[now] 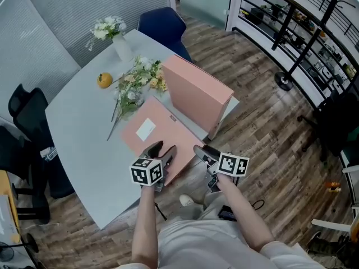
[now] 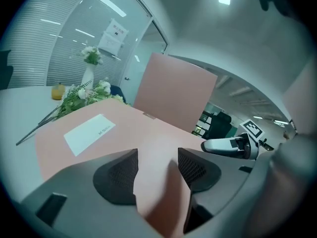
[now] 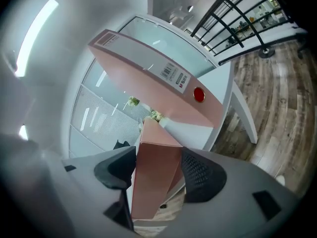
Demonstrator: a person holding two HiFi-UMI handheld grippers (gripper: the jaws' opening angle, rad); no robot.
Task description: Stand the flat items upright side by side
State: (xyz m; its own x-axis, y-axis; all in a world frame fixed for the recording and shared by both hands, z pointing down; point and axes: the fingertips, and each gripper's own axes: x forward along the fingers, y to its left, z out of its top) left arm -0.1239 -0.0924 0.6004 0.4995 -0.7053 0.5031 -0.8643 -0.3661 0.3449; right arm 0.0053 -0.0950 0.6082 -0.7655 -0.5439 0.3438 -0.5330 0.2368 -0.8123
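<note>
One pink file box (image 1: 196, 94) stands upright near the right edge of the grey table (image 1: 84, 150). A second pink box (image 1: 154, 130), with a white label, lies flat in front of it. My left gripper (image 1: 161, 149) straddles the flat box's near edge, and in the left gripper view the pink board (image 2: 114, 133) fills the gap between both pads. My right gripper (image 1: 203, 153) is at the box's near right corner. In the right gripper view its jaws are closed on the box's narrow side (image 3: 156, 152), with the standing box (image 3: 158, 88) behind it.
A loose bunch of flowers (image 1: 134, 86) lies just left of the boxes, with an orange (image 1: 104, 80) and a white vase of flowers (image 1: 115, 35) further back. A blue chair (image 1: 162, 24) stands behind the table and a black chair (image 1: 25, 111) at its left. Metal racks line the right wall.
</note>
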